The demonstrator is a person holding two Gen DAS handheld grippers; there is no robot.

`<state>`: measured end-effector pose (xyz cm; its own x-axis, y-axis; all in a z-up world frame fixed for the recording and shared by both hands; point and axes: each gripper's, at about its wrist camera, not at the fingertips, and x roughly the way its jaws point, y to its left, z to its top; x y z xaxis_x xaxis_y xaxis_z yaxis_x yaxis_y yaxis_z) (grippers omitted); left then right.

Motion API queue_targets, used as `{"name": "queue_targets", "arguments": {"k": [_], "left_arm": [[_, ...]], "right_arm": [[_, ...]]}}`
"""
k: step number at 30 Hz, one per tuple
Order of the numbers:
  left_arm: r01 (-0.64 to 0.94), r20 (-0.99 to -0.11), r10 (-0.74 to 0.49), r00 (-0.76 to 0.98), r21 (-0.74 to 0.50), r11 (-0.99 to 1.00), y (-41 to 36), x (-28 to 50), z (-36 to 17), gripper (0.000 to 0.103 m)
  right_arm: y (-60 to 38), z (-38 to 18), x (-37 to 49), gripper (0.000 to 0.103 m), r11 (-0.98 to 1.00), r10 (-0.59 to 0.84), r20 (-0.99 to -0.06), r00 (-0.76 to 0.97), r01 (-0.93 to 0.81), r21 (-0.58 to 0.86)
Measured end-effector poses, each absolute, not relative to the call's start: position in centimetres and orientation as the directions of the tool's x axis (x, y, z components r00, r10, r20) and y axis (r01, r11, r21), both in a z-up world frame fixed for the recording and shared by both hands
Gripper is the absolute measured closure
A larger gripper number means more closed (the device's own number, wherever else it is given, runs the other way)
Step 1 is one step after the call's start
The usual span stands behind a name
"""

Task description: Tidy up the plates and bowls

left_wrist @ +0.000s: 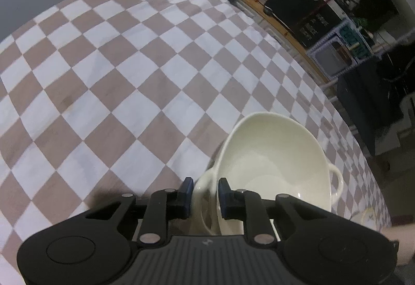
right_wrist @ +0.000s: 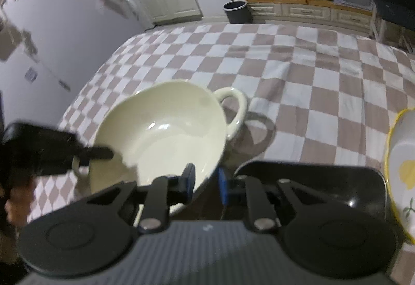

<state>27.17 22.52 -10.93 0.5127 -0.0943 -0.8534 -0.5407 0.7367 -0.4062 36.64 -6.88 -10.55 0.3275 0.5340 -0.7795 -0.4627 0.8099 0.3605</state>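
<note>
A cream bowl (left_wrist: 272, 160) with two loop handles hangs tilted over the brown-and-white checked tablecloth (left_wrist: 129, 77). My left gripper (left_wrist: 205, 193) is shut on the bowl's near handle (left_wrist: 203, 182), which fills the gap between its blue pads. In the right wrist view the same bowl (right_wrist: 168, 129) sits left of centre, with the left gripper (right_wrist: 109, 154) blurred at its far-left side. My right gripper (right_wrist: 206, 180) straddles the bowl's near rim, one pad inside and one outside. A dark gap shows beside the outer pad, so it stands open around the rim.
A yellow-rimmed plate (right_wrist: 404, 168) with a lemon print lies at the right edge. A glossy black dish (right_wrist: 324, 181) sits just beyond the right gripper. A grey bin (right_wrist: 237, 11) and low cabinets (right_wrist: 298, 10) stand past the table's far edge. A hand (right_wrist: 15, 207) holds the left gripper.
</note>
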Motion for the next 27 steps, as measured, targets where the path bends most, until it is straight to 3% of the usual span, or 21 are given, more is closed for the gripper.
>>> {"name": "queue_targets", "arguments": {"k": [1, 3, 4, 5, 6, 9, 12, 17, 27], "left_arm": [[-0.531, -0.852, -0.096, 0.514, -0.404, 0.745, 22.4, 27.0, -10.8, 0.082], [-0.515, -0.852, -0.11, 0.512, -0.407, 0.755, 22.3, 26.3, -10.4, 0.082], [-0.509, -0.853, -0.119, 0.508, -0.409, 0.757, 22.3, 26.1, -10.3, 0.082], [-0.504, -0.852, -0.127, 0.507, -0.414, 0.758, 22.2, 25.7, -10.2, 0.081], [-0.498, -0.849, -0.134, 0.511, -0.419, 0.759, 22.2, 25.4, -10.2, 0.08], [-0.48, -0.847, -0.151, 0.509, -0.425, 0.768, 22.1, 24.9, -9.9, 0.08], [-0.483, -0.846, -0.158, 0.51, -0.433, 0.761, 22.1, 24.5, -9.7, 0.082], [-0.501, -0.837, -0.125, 0.533, -0.431, 0.751, 22.6, 24.9, -9.6, 0.084], [-0.502, -0.813, -0.052, 0.581, -0.408, 0.762, 23.7, 27.0, -9.5, 0.083]], "right_arm": [[-6.9, -10.6, 37.0, 0.078, 0.814, 0.533, -0.776, 0.337, -0.455, 0.361], [-6.6, -10.4, 37.8, 0.066, 0.835, 0.511, -0.766, 0.391, -0.436, 0.335], [-6.4, -10.4, 38.2, 0.053, 0.846, 0.495, -0.766, 0.409, -0.426, 0.32], [-6.3, -10.4, 38.7, 0.048, 0.853, 0.489, -0.761, 0.426, -0.417, 0.314], [-6.2, -10.4, 39.2, 0.047, 0.852, 0.495, -0.753, 0.433, -0.41, 0.325], [-6.6, -10.8, 40.5, 0.049, 0.847, 0.519, -0.736, 0.436, -0.378, 0.374], [-6.9, -11.0, 41.0, 0.073, 0.831, 0.545, -0.724, 0.423, -0.384, 0.402], [-6.3, -10.7, 40.4, 0.074, 0.847, 0.502, -0.748, 0.434, -0.421, 0.324], [-7.7, -10.4, 38.1, 0.074, 0.809, 0.536, -0.77, 0.345, -0.471, 0.352]]}}
